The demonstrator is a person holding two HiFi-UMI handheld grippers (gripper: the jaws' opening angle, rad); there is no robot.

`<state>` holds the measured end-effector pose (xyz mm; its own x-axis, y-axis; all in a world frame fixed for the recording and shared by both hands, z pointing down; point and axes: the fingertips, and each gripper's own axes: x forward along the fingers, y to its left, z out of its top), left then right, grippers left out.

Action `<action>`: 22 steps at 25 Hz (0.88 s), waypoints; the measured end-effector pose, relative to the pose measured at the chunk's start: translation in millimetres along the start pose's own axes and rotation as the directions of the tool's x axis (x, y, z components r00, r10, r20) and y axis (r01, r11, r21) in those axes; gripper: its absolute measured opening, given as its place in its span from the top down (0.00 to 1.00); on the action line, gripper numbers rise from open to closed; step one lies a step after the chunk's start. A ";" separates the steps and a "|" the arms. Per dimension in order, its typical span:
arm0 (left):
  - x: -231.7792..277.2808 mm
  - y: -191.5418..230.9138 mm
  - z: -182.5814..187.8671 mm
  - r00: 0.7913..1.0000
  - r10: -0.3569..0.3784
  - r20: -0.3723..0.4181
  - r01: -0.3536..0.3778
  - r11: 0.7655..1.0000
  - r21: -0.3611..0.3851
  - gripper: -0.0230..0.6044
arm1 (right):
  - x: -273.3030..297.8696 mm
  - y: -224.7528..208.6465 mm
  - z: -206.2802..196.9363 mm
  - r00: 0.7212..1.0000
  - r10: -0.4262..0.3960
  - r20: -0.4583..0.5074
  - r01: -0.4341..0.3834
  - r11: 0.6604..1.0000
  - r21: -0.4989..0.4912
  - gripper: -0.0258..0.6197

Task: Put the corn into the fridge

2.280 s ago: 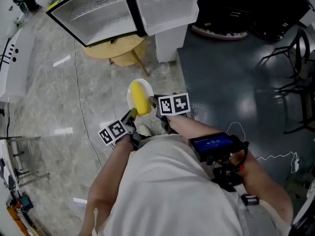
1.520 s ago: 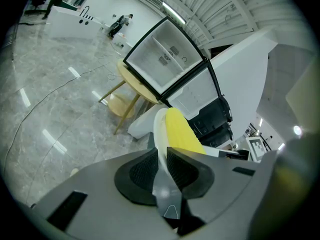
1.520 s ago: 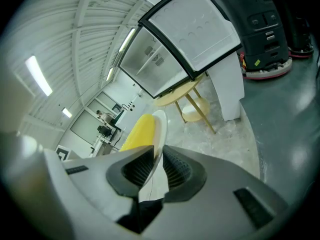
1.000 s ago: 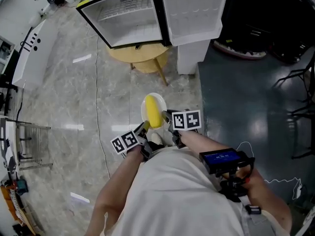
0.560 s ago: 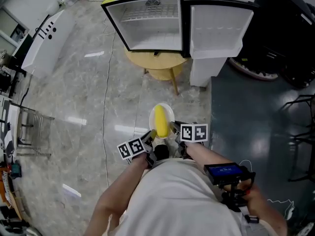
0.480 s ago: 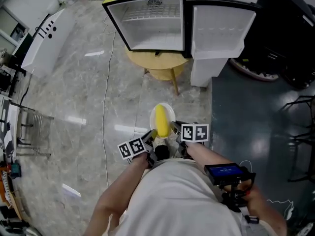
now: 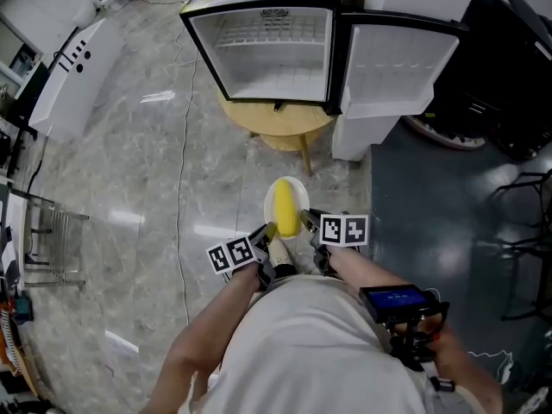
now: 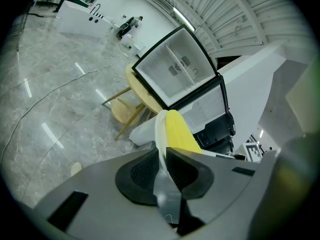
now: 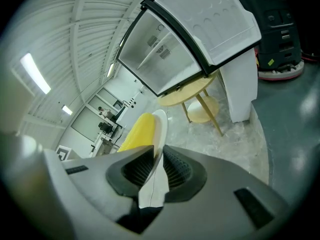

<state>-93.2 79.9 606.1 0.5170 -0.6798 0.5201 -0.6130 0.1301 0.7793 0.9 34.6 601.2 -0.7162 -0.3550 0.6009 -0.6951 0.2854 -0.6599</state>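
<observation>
A yellow corn cob (image 7: 285, 206) lies on a small white plate (image 7: 299, 190) held in the air between both grippers. My left gripper (image 7: 266, 230) is shut on the plate's left rim (image 8: 161, 134), with the corn (image 8: 180, 132) just beyond its jaws. My right gripper (image 7: 307, 222) is shut on the plate's right rim (image 9: 160, 126), the corn (image 9: 137, 132) lying beside it. Ahead stands the fridge (image 7: 267, 50), its door (image 7: 388, 57) swung open to the right and its white interior (image 8: 172, 69) bare.
The fridge rests on a round wooden table (image 7: 280, 126) with slanted legs. A cable (image 7: 181, 171) runs across the marble floor on the left. A white counter (image 7: 60, 76) is at far left; dark chairs (image 7: 526, 205) stand at right.
The fridge has come closer and more centred in the head view as the person walks toward it. Both grippers still hold the plate with the corn.
</observation>
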 end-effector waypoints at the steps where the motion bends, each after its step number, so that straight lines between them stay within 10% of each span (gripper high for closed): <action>1: 2.4 0.7 6.9 1.000 -0.003 -0.002 0.003 1.000 0.004 0.88 | 4.2 0.7 5.5 1.000 -0.002 0.002 0.002 1.000 0.002 0.87; 22: 22.8 34.2 107.2 0.996 -0.053 -0.071 0.053 0.999 -0.008 0.88 | 78.9 24.2 65.4 0.997 -0.073 0.034 0.071 0.996 0.061 0.87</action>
<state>-166.5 -8.5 607.1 0.5900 -0.6330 0.5012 -0.5797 0.0999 0.8087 -68.4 -44.8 603.2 -0.6608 -0.4050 0.6320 -0.7391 0.2043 -0.6419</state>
